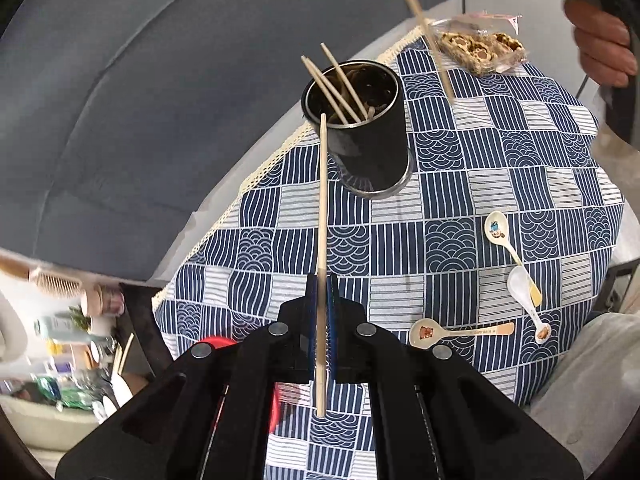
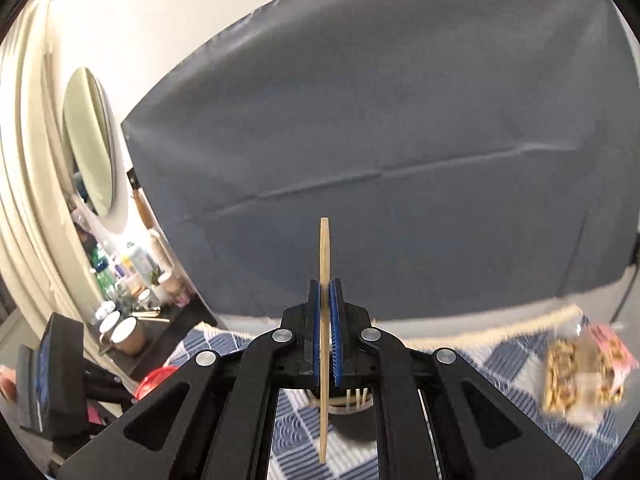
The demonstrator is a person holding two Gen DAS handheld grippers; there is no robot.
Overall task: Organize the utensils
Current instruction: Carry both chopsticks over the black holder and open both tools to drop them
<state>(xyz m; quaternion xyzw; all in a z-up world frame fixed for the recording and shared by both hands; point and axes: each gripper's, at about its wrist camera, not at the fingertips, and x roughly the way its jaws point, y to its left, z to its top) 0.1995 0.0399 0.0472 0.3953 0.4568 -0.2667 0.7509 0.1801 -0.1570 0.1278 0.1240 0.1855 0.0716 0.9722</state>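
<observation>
Left gripper (image 1: 321,280) fingers pinching a chopstick (image 1: 321,216), its lower end behind the frame, right gripper (image 2: 325,292) fingers pinching a second chopstick (image 2: 324,320), three spoons (image 1: 516,280) on the counter's patterned cloth (image 1: 400,240), black holder (image 1: 360,120) beyond, contents half hidden, snack packet (image 1: 476,48) blurred.

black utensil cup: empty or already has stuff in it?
Not empty. The black cup stands upright on the checked cloth with several wooden chopsticks sticking out of its mouth.
</observation>
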